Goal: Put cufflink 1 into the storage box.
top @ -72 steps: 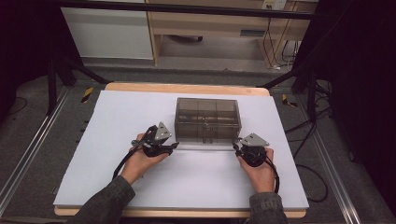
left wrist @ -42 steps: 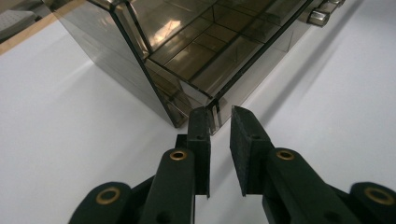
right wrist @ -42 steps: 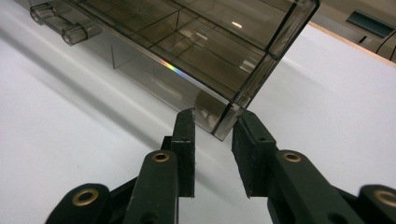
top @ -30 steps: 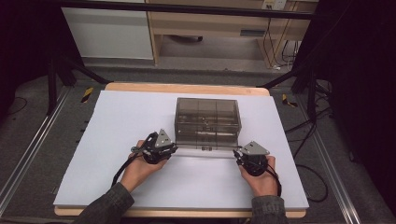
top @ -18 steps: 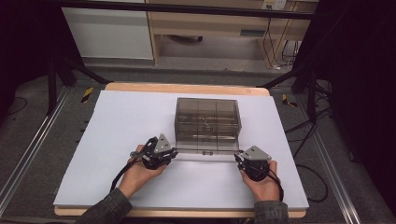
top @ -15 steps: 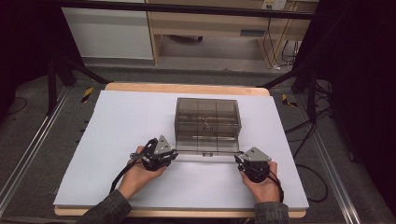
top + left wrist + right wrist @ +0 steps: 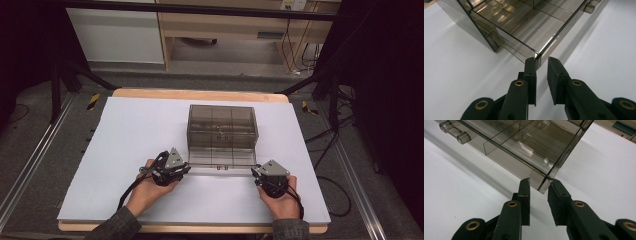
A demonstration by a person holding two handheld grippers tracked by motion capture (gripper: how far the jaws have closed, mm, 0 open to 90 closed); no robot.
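Both grippers, left (image 7: 541, 63) and right (image 7: 539, 184), grasp the near corners of the drawer (image 7: 221, 161), half out of the smoked plastic box (image 7: 222, 127) mid-table. Gripping both corners probably keeps its slide straight

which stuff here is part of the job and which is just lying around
In the job:
- smoky clear plastic compartment box, its drawer or lid edge out in front
- left gripper at one front corner
- right gripper at the other

Lying about:
- yellow-black piece on the floor
- cables

A smoky, see-through plastic organizer box (image 7: 222, 131) with inner dividers sits in the middle of the white tabletop (image 7: 125, 130). Its hinged lid (image 7: 220, 161) stands partly raised along the near side, toward the tabletop's front edge.
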